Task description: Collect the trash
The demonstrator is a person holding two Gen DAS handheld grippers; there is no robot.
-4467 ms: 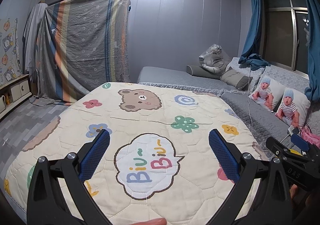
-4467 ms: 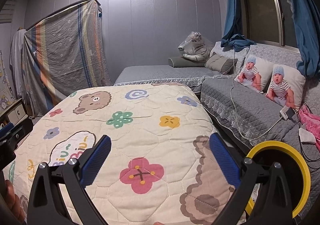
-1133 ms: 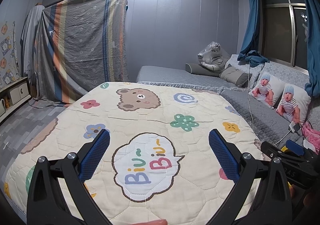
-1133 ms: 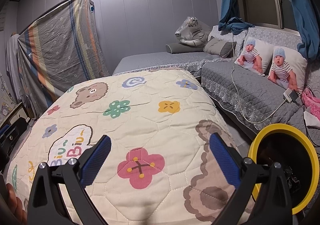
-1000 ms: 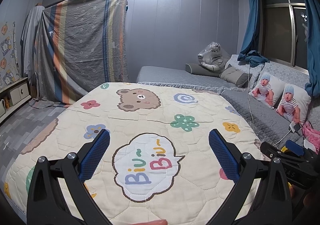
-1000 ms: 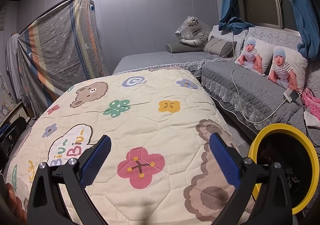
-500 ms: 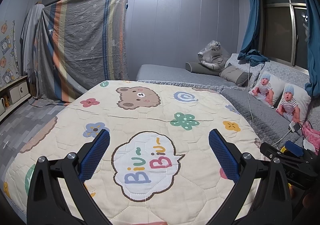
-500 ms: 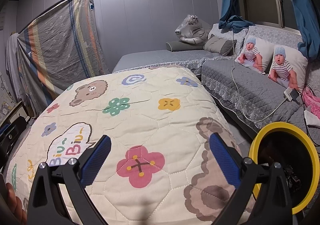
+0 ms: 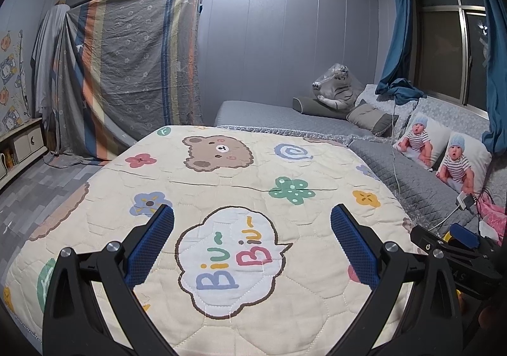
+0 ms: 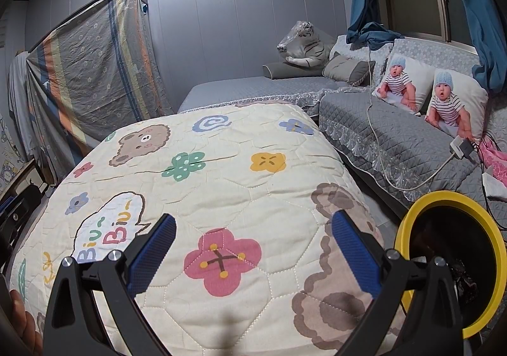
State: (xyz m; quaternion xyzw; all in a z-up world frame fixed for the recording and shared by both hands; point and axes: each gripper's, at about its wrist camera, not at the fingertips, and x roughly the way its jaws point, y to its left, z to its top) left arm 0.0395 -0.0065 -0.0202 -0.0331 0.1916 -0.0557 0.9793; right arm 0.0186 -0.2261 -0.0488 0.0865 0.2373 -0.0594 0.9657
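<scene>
Holding both tools over the quilted bed cover (image 9: 253,185), I find each one spread wide with nothing between its blue pads. My left gripper (image 9: 252,240) sits at the lower centre of its frame, above the white "Biu Biu" speech bubble (image 9: 233,261) printed on the cover. My right gripper (image 10: 253,246) sits at the lower centre of its own frame, above the pink flower print (image 10: 221,261); it also shows as a black body with a blue tip at the lower right edge of the left view.

The yellow-rimmed bin (image 10: 408,223) stands at the lower right of the right view, just beside the corner of the bed, on the floor between the bed and the grey sofa (image 10: 396,134). Its inside is dark; something dark and crumpled lies in it, which I cannot identify. Only a sliver of yellow rim shows in the left view behind the right tool.

I see no loose trash on the cover in either view.

On the sofa, at the right of both frames, lie two baby-print cushions (image 9: 443,153), a white cable (image 10: 377,140) running to an adapter (image 10: 461,147), and a plush tiger (image 9: 336,91) in plastic wrap at the far end. A striped sheet (image 9: 133,71) hangs at the upper left.
</scene>
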